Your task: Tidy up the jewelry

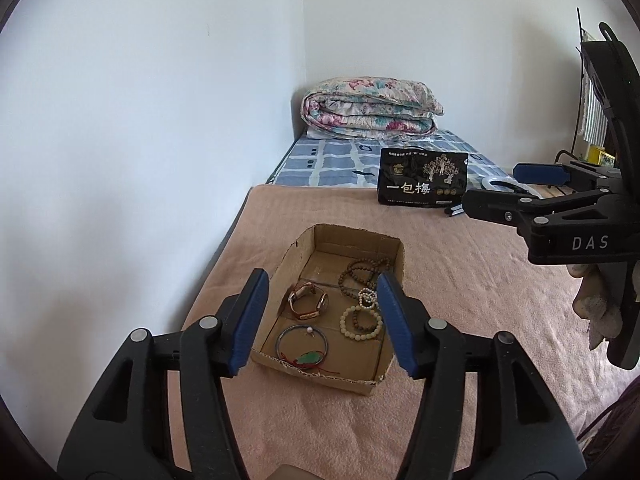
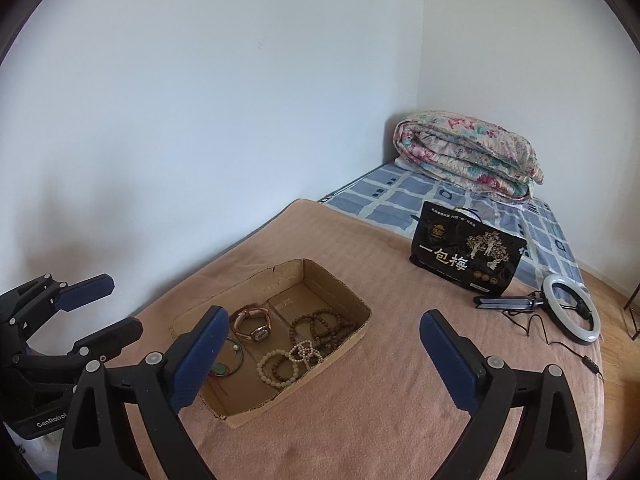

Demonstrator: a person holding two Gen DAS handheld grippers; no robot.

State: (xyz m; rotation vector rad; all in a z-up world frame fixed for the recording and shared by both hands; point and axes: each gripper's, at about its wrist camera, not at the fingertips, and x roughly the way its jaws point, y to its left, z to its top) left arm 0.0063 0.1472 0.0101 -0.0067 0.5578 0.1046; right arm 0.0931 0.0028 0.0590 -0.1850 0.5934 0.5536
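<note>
On my left, the left gripper [image 1: 322, 320] hangs above the near end of the cardboard tray [image 1: 298, 248], jaws parted about halfway with nothing between them. In the tray, from left to right, I can see the watch [image 1: 308, 300], the thin bangle [image 1: 303, 342] with a green charm nearer to me, then the pale bead bracelet [image 1: 360, 322], the small pearl bracelet [image 1: 368, 297] and the dark bead strand [image 1: 362, 272] bunched together on the right side, some touching or overlapping. Every piece of jewelry I can make out already lies inside the tray; the pink blanket [image 1: 460, 300] around it shows none. Further right, the right gripper [image 2: 316, 352] is spread wide and empty, held clear of the tray. I judge the sorting is nearly finished, so doing this step well means lifting both tools straight away without clipping the tray's torn rim. If I tidy further, I'd pinch only one bead loop, since the tangled bracelets would drag each other.
</note>
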